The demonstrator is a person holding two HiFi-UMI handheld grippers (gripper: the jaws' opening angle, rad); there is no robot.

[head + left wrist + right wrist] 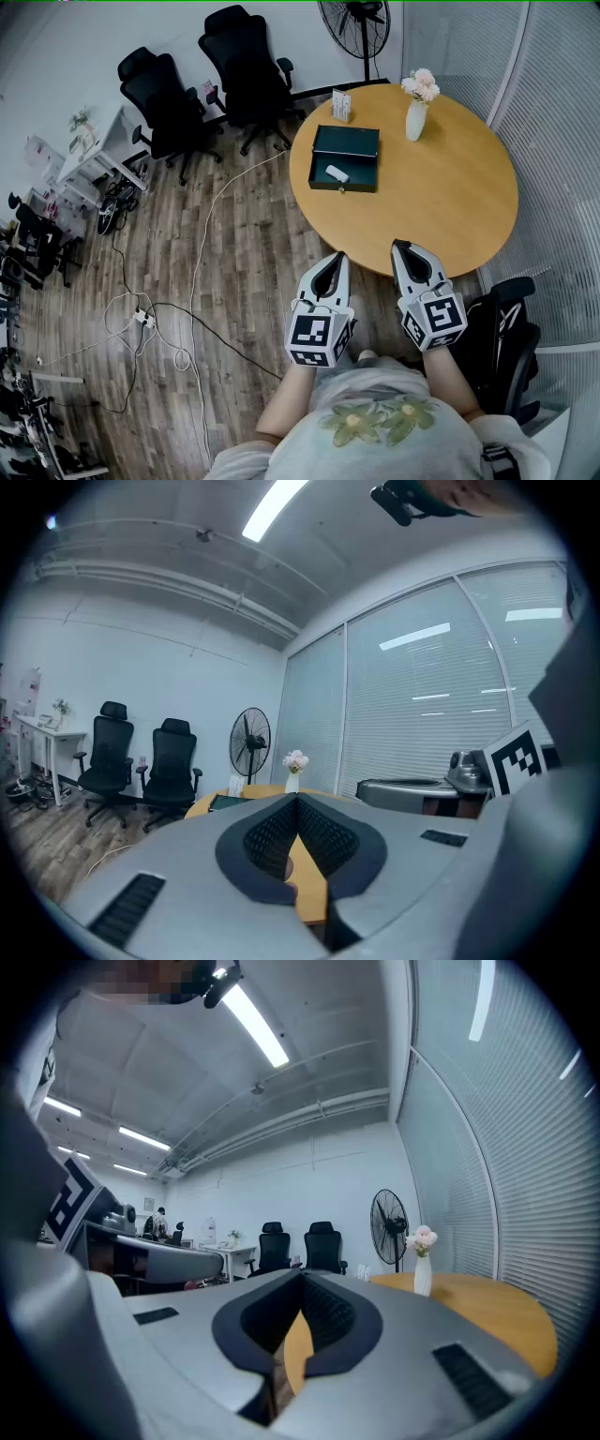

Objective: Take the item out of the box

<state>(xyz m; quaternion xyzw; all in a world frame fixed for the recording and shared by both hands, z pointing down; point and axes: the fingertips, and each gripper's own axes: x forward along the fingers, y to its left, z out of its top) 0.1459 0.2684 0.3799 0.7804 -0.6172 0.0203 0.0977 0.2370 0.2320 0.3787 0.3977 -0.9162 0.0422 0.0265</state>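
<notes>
**Head view.** Camera on my head, facing forward and steeply down. It looks from high above on the floor (169,281) and the round table (450,206) ahead. My left gripper (339,258) and right gripper (401,246) sit close below it.

**Left gripper view.** Camera rides on my left gripper and looks along its jaws, roughly level, from about tabletop height. The jaws fill the lower frame, very near. The right gripper shows at the right edge.

**Right gripper view.** Same mount on my right gripper, also roughly level. The left gripper shows at the left edge.

**Shared.** All three views take in the table, the vase (416,120), the fan (354,23) and the two chairs (248,66).
</notes>
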